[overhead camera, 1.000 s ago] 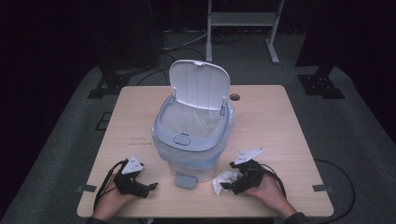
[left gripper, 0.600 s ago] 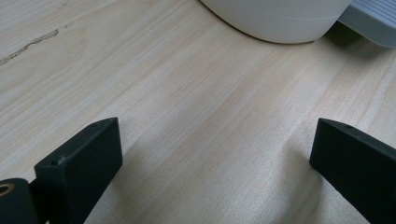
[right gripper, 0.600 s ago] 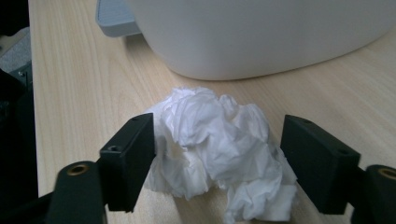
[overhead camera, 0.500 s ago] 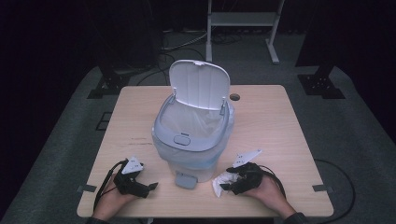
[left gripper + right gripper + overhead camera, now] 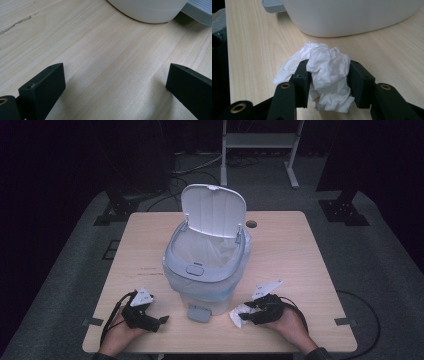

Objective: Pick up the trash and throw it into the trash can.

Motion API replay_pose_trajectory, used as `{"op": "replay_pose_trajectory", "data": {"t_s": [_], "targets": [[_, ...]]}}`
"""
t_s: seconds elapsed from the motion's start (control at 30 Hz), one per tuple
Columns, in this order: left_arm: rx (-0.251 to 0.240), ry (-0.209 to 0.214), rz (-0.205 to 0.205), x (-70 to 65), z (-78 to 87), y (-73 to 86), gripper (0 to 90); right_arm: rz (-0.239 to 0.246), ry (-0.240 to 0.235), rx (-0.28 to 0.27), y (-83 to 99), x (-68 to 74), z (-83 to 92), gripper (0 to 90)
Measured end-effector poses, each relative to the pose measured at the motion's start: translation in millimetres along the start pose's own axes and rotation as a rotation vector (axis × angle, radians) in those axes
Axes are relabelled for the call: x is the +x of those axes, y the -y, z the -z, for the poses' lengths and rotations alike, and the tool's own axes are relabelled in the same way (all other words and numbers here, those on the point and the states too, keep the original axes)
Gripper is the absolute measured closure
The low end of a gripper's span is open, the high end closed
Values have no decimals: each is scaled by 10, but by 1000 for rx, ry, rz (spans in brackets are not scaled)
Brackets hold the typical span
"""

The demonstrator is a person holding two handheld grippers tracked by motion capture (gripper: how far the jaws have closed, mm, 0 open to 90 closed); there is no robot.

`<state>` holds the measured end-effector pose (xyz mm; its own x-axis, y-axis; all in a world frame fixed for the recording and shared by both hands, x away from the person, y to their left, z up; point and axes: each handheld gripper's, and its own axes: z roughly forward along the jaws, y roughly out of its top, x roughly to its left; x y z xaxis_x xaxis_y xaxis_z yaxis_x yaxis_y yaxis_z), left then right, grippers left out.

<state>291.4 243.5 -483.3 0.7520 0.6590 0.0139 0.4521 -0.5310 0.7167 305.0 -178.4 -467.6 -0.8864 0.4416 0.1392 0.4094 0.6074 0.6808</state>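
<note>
The left gripper (image 5: 161,320) rests low on the table (image 5: 150,240) with its jaws spread wide and nothing between them; bare wood lies between the two black fingers (image 5: 42,87). In that idle position it stays clear of the work, with the base of the bin (image 5: 150,11) ahead of its jaws and the grey foot pedal (image 5: 199,313) just beyond them to the right. The bin (image 5: 207,270) stands between the two grippers with its lid (image 5: 214,210) tipped up and back, so the lined opening is exposed from above and ready to receive waste. The right gripper (image 5: 243,313) lies just off the bin's base, and its jaws have just been closing on the crumpled tissue (image 5: 324,75). The tissue sits between the two pads, which now press into its sides, with loose folds bulging above and ahead of them. The tissue rests on the table, so the grip appears to be the preparation for lifting it.
</note>
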Motion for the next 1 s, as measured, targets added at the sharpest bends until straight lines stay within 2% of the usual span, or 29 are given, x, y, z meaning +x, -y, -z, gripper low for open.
{"op": "replay_pose_trajectory", "data": {"t_s": [0.3, 0.57, 0.93, 1.0], "targets": [[-1, 0, 0, 0, 0, 0, 14, -19, 8, -8, 19, -55, 69, 567], [0, 0, 0, 0, 0, 0, 14, -41, 22, -38, 47, -121, 209, 586], [0, 0, 0, 0, 0, 0, 14, -40, 14, -61, 31, -124, 304, 587], [0, 0, 0, 0, 0, 0, 14, -47, -3, -64, 27, -143, 326, 593]]}}
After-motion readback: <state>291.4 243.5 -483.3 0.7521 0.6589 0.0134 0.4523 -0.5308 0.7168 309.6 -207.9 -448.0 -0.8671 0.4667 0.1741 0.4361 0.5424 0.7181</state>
